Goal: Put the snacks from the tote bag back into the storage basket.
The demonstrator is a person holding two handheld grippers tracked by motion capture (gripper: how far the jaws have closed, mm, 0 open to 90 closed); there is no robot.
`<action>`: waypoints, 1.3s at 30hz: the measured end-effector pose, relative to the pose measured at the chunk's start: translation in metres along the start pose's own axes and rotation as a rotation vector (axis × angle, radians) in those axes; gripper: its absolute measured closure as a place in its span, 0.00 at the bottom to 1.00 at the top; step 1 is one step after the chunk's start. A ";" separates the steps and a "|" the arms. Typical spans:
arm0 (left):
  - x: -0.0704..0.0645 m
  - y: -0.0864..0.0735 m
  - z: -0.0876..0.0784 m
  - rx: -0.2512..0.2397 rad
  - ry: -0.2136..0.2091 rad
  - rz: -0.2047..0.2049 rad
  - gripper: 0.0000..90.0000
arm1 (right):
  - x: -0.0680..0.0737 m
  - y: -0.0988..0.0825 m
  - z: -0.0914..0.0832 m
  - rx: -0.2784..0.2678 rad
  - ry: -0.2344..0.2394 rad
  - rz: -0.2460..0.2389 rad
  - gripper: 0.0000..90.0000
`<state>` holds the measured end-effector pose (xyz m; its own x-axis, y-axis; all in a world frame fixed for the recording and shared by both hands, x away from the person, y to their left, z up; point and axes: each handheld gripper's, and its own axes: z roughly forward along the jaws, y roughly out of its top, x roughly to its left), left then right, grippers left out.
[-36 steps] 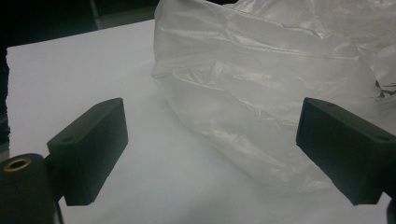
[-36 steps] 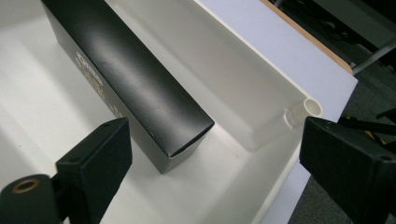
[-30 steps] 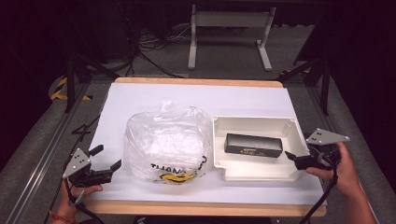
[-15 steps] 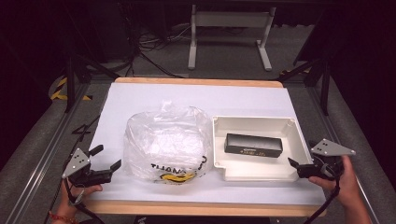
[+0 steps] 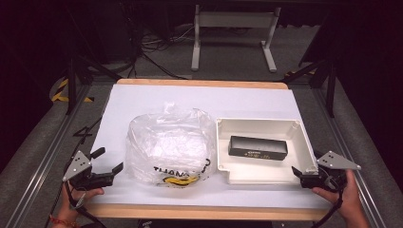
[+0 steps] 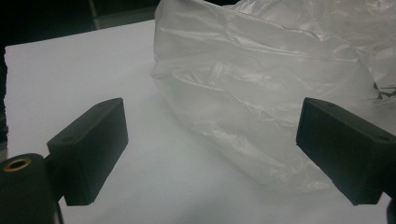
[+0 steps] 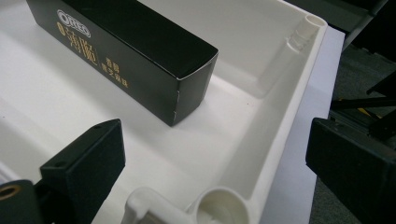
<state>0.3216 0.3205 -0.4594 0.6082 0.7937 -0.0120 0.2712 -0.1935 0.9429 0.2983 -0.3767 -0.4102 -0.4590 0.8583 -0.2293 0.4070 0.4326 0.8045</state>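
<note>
While my right gripper [image 5: 304, 174] sank from the tray's side rim to its near right corner, its jaws went on spreading, nothing between them.
Box [image 5: 258, 147] lay flat inside the tray [image 5: 259, 124], untouched; I judged the tray corner the next grab. Left gripper [image 5: 107, 167] sat low on the table [image 5: 157, 97], jaws wide, aimed at the plastic bag [image 5: 168, 142] just beside it, not touching.

Dim lab: metal frame rails [image 5: 45, 156], floor cables [image 5: 157, 61], white-covered test table [image 5: 199, 102].
</note>
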 end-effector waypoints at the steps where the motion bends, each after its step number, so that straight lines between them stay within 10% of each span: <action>1: 0.000 0.000 0.000 0.004 0.001 0.001 0.11 | 0.000 -0.002 0.000 -0.001 -0.008 0.007 0.06; 39: 0.001 0.000 0.000 -0.002 -0.003 -0.004 0.11 | 0.006 -0.044 -0.004 -0.147 -0.055 0.081 0.04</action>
<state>0.3222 0.3207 -0.4597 0.6095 0.7926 -0.0172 0.2727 -0.1892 0.9433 0.2747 -0.3915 -0.4451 -0.3842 0.9042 -0.1865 0.3189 0.3195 0.8923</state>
